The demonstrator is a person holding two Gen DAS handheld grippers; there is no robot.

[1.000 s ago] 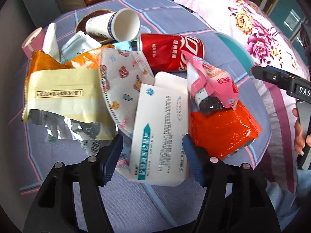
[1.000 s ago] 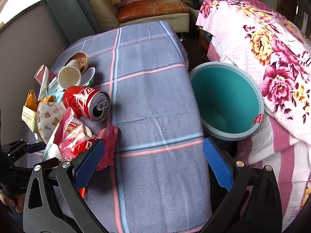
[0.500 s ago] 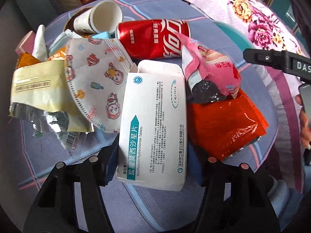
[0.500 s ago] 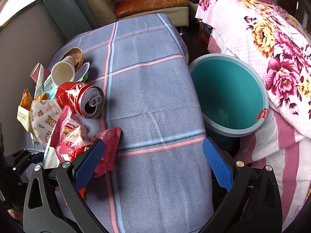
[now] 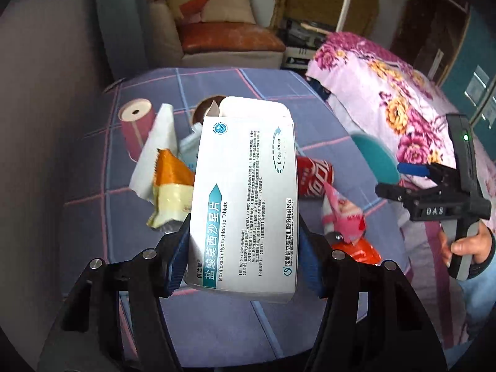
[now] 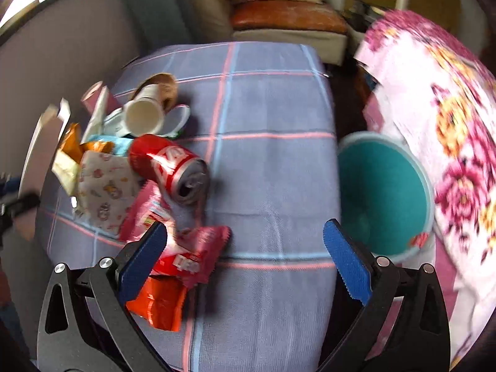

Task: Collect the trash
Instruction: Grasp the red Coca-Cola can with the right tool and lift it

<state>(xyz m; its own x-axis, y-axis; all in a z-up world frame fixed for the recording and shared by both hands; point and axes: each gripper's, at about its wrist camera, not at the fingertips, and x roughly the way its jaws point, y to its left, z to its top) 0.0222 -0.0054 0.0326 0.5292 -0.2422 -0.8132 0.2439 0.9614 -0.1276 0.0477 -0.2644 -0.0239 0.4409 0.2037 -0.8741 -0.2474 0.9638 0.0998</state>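
Gripping the white tablet box [image 5: 245, 192] by its two long edges, the left hand-held gripper [image 5: 245, 254] holds it clear above the litter pile on the desk [image 6: 263, 170]. The right hand-held gripper [image 6: 245, 251] stands wide open and empty over bare checked cloth beside the red wrapper [image 6: 192, 254]. The teal bin [image 6: 387, 198] sits just past the desk's right edge, against the flowered bed [image 6: 449, 124].

Trash pile [image 6: 148, 167] on table's [image 6: 266, 167] left, bin [image 6: 384, 192] beside its right edge
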